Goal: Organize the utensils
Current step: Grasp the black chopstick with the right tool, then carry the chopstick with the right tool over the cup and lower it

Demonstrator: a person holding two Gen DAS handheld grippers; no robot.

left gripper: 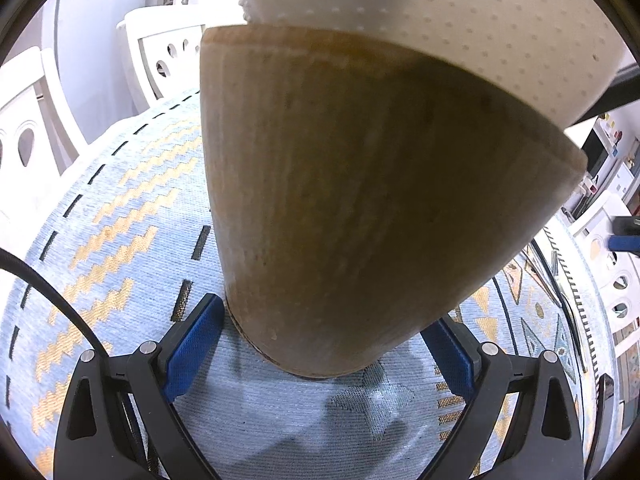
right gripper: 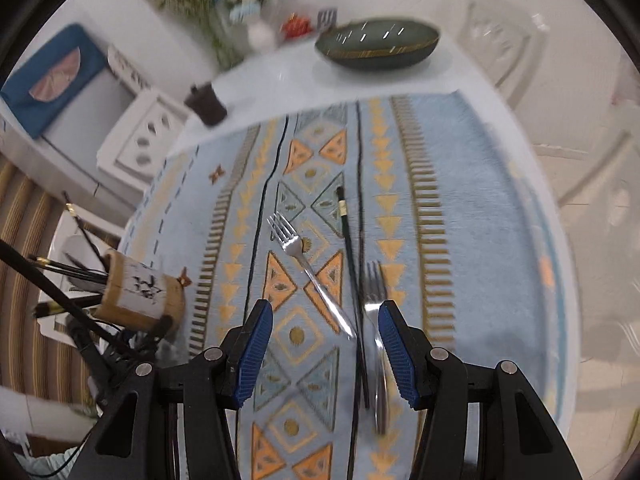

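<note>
Currently the left gripper is seen straddling the base of the wooden holder, frame centre; pad contact cannot be told. Right gripper fingers are held apart above the patterned cloth, with two forks and a black chopstick lying between them, lower centre.

Pale blue tablecloth with orange triangles, tan wooden holder, silver forks, dark green bowl
</note>
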